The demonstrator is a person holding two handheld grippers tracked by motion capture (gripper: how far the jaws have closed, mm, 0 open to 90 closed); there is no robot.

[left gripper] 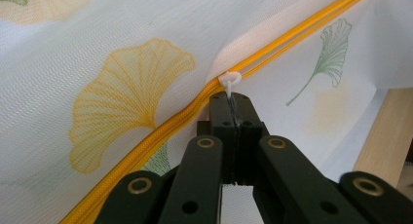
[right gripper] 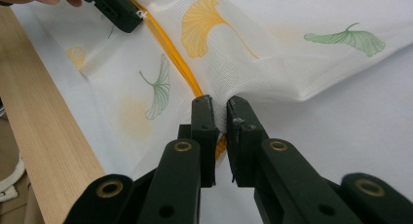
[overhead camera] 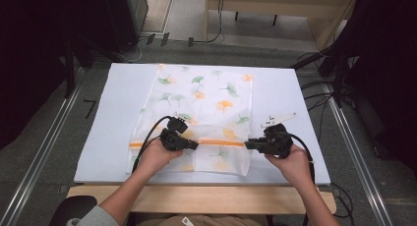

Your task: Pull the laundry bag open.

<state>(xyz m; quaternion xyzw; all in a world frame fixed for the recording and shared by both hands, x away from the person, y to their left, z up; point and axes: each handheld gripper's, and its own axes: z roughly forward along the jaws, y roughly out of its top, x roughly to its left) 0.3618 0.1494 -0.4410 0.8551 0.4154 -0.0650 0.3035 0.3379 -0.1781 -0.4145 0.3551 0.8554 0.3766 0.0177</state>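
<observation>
- My left hand-held gripper (left gripper: 233, 104) is clamped on the white zipper pull (left gripper: 230, 81) of the mesh laundry bag (overhead camera: 201, 96), which lies flat on the table (overhead camera: 290, 96).
- My right hand-held gripper (right gripper: 221, 118) pinches the bag's edge at the orange zipper (overhead camera: 221, 143) end.
- I judge the zipper's run to be roughly half done.

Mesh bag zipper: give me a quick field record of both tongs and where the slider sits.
bag: white mesh bag with ginkgo-leaf print, flat on the white table
zipper: orange zipper, across the bag's near part
left tongs: shut on the white zipper pull
right tongs: pinching the bag's edge at the zipper's end
slider: about midway along the zipper
</observation>
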